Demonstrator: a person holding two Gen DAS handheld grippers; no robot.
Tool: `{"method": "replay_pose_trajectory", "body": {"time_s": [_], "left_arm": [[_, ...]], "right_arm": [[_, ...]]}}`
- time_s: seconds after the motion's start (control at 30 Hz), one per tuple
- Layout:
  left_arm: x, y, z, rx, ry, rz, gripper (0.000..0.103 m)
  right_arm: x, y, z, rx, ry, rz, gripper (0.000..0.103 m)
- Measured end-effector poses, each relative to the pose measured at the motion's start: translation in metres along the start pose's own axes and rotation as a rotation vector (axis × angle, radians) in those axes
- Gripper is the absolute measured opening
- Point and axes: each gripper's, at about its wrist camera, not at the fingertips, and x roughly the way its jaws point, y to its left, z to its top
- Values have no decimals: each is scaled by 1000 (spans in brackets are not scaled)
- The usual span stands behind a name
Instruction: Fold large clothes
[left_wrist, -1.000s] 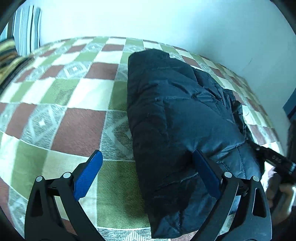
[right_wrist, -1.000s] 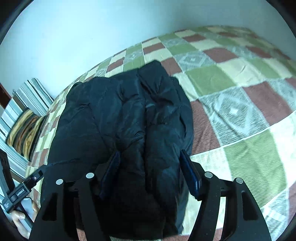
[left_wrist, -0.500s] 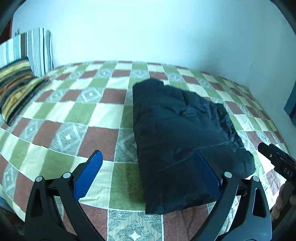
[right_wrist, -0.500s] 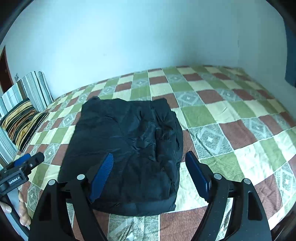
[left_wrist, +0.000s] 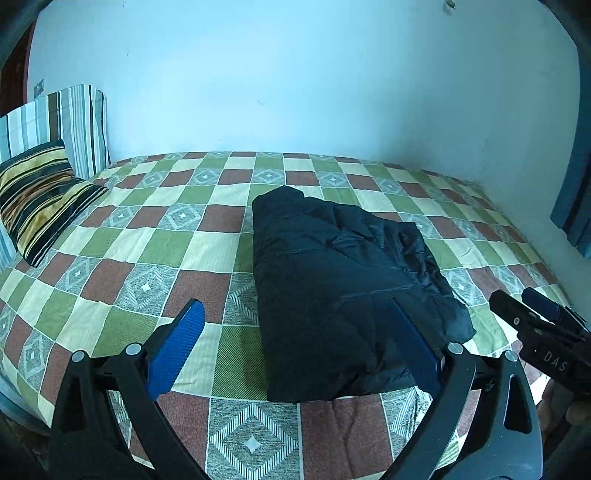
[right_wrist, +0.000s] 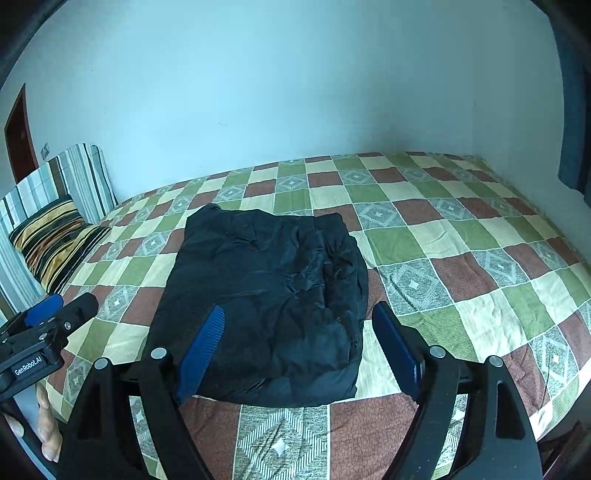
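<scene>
A: Why is the jacket (right_wrist: 266, 306) lying in that neat block?

B: It looks folded already: a compact dark bundle, flat on the bed (right_wrist: 461, 258), near the front edge and left of the bed's middle in the right view. Nothing pins it; its own bulk holds the folds.

A: And the claws?

B: Both hang above it, clear of the cloth. The left claw (left_wrist: 295, 347) has its blue pads wide apart, nothing between them. The right claw (right_wrist: 303, 350) is spread too, empty, with the jacket only showing behind the gap.

A: Why spread?

B: My guess is they have let go, so the fabric isn't dragged.

A: Anything nearby?

B: Striped pillows (left_wrist: 40, 199) at ten o'clock, well apart from the jacket, so there is room for another fold if wanted.
</scene>
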Motion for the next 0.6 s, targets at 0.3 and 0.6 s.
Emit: {"method": "replay_pose_trajectory", "body": {"time_s": [0.3, 0.6], "left_arm": [[-13, -1, -2, -4, -20, 7, 98], [-19, -3, -2, 7, -26, 10, 98]], "right_arm": [[-13, 7, 1, -2, -28, 4, 81], [-17, 10, 1, -2, -36, 8, 81]]}}
